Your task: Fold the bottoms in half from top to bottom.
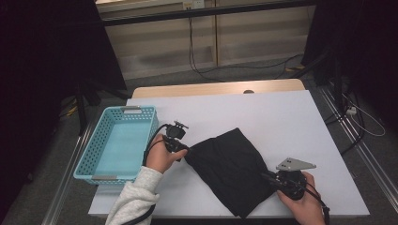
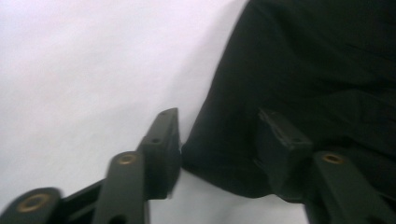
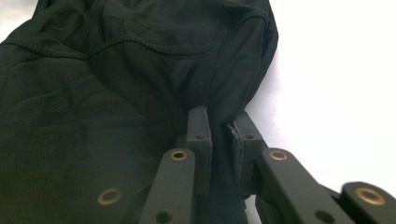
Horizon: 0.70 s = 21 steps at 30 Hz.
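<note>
High view: folded black cloth [image 1: 232, 169] lies diagonally on the table [image 1: 291, 122]

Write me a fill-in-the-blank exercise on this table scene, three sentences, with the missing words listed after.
1. The folded garment on the white table is ____ in colour.
2. The turquoise basket stands at the table's ____ edge in the high view.
3. The right gripper is ____ on the garment's edge, while the left gripper stands open at its corner.

Missing words: black; left; shut
</note>
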Available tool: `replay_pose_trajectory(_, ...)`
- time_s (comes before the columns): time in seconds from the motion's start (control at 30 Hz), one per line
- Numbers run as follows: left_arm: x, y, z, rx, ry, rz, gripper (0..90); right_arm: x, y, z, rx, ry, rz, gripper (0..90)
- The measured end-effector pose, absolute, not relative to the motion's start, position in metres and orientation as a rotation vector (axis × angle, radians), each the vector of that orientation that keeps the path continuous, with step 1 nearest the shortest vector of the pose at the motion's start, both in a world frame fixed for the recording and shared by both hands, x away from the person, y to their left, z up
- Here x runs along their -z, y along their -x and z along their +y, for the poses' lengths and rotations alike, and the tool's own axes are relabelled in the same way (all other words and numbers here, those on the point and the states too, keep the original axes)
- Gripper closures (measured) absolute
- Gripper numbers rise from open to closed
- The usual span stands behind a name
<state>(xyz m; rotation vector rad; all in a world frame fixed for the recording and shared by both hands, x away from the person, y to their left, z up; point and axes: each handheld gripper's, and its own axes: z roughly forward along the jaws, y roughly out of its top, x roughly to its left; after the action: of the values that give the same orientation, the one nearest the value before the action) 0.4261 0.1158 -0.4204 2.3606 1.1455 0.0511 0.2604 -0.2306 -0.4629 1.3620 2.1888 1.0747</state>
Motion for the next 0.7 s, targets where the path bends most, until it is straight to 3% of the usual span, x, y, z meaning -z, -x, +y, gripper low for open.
replay_pose_trajectory(0.1, 0.425, -0.424, 0.119, -0.057, -2.326, 1.185, 42.3, 0.463, -0.26, -0.23, -1.072, -1.361, 2.188, 80.4)
replay_pose_trajectory(0.23, 0.43, -0.421, 0.12, -0.062, -2.326, 1.205, 42.4, 0.463, -0.26, -0.23, -1.072, -1.359, 2.187, 80.4)
replay_pose_trajectory(0.5, 0.437, -0.415, 0.112, -0.056, -2.315, 1.237, 50.7, 0.463, -0.26, -0.229, -1.067, -1.357, 2.186, 80.4)
replay_pose_trajectory(0.7, 0.438, -0.415, 0.105, -0.017, -2.303, 1.235, 66.2, 0.463, -0.26, -0.229, -1.064, -1.348, 2.187, 80.4)
